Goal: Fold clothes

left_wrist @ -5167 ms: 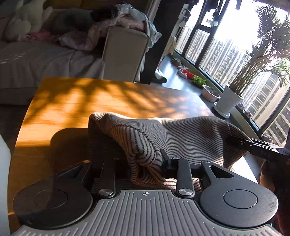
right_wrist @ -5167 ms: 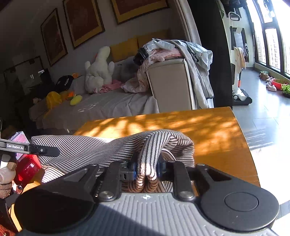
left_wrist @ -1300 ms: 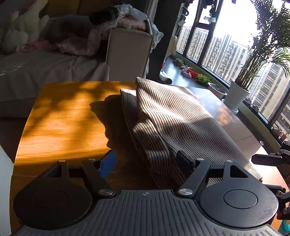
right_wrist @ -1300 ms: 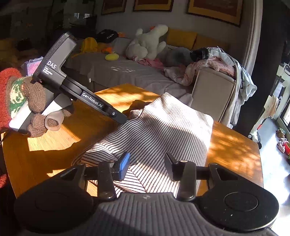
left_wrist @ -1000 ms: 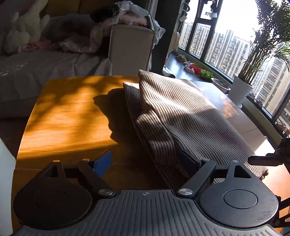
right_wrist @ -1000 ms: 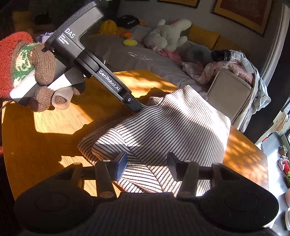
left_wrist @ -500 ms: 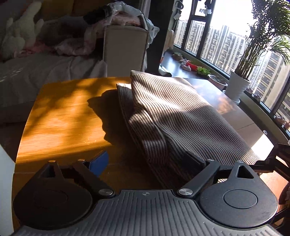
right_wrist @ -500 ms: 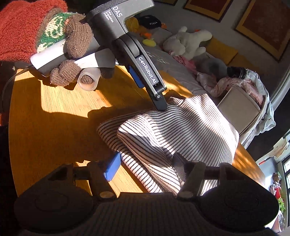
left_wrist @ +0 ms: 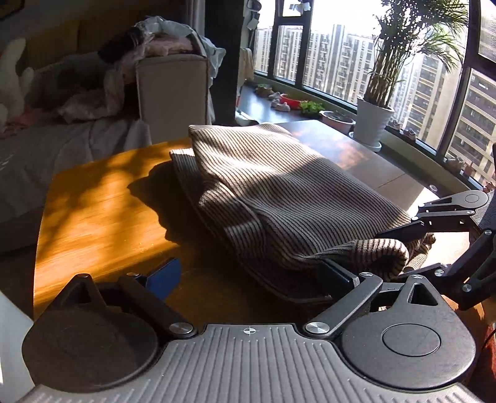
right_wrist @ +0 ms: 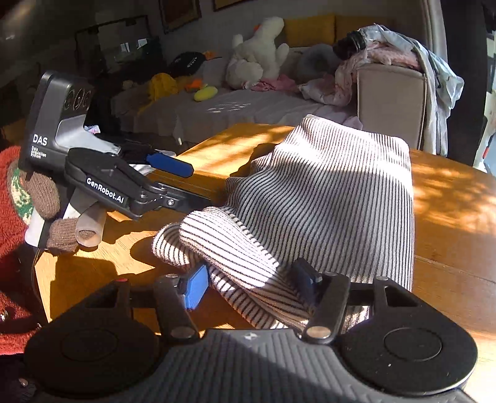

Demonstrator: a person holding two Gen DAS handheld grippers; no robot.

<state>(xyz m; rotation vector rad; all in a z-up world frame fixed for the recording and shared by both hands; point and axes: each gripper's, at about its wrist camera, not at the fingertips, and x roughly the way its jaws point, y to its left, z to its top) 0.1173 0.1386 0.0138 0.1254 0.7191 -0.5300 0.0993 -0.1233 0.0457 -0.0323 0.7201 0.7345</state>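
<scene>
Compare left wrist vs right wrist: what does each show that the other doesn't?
Only left wrist: the window, a potted palm, and the right gripper at the sweater's corner. Only right wrist: the white plush toy, yellow cushions, and the gloved hand holding the left gripper. Both: the striped sweater, wooden table, clothes-draped sofa arm.

both wrist views face close across one striped garment (left_wrist: 279, 192).

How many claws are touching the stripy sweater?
2. The left claw is open at the stripy sweater near edge; the right claw is open around its near corner.
</scene>
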